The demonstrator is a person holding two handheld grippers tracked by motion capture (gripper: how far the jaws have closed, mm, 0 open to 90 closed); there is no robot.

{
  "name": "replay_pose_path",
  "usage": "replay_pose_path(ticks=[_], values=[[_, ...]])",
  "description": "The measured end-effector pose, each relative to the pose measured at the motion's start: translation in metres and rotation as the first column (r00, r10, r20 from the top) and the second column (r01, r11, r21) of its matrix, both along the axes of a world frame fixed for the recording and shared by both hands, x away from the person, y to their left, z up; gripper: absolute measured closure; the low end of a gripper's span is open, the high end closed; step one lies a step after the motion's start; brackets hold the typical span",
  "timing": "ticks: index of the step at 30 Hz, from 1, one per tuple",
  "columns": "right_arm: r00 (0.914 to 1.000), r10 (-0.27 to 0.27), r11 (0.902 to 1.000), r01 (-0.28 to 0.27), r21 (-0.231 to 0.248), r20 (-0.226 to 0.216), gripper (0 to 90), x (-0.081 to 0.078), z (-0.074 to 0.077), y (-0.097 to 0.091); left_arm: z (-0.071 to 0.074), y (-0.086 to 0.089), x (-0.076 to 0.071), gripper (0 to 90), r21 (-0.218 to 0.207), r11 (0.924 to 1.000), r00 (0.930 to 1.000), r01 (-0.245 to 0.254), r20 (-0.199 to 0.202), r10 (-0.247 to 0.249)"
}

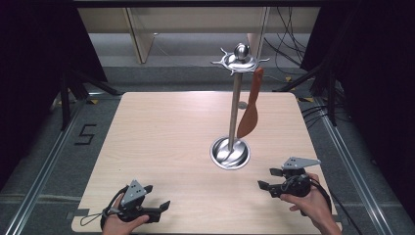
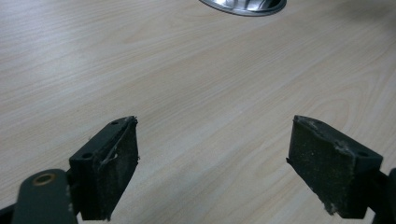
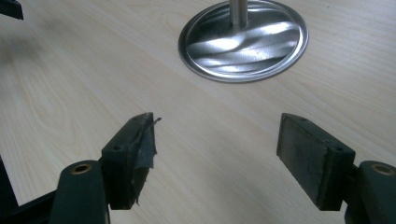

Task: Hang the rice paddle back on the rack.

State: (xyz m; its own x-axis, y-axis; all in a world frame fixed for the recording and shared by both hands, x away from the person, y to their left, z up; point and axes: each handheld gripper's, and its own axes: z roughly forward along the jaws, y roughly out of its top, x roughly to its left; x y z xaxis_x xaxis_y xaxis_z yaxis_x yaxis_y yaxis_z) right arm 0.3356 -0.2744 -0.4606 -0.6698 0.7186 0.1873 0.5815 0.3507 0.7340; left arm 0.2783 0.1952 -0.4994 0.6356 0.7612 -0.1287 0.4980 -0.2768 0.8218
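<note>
Both tongs, left (image 1: 157, 209) and right (image 1: 268, 179), gaping wide, empty, low over tabletop (image 1: 161, 142). Ahead, between them: steel stand (image 1: 235, 110), orange spatula (image 1: 250, 105) hanging from top rack

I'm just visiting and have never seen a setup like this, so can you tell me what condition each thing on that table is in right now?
Metal stand: upright on the table, its round base flat on the wood.
Orange spatula: hanging from the stand's top ring, blade down, clear of the table.
Left gripper: jaws open, nothing between them, held low near the table's front edge.
Right gripper: jaws open, empty, pointed towards the stand's base.
</note>
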Motion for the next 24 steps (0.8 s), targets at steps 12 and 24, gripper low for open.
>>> replay_pose_path(ticks=[12,24], values=[[0.9998,0.004,1.0000,-0.003,0.008,-0.018,29.0,-0.007,-0.001,0.000,0.001,0.001,0.000,15.3,0.014,0.9999,1.0000,-0.001,-0.004,0.001],[0.9999,0.014,0.9998,-0.014,0.011,0.002,28.2,-0.013,-0.003,-0.003,0.000,0.000,0.000,15.3,0.002,1.0000,1.0000,-0.003,0.001,0.003]])
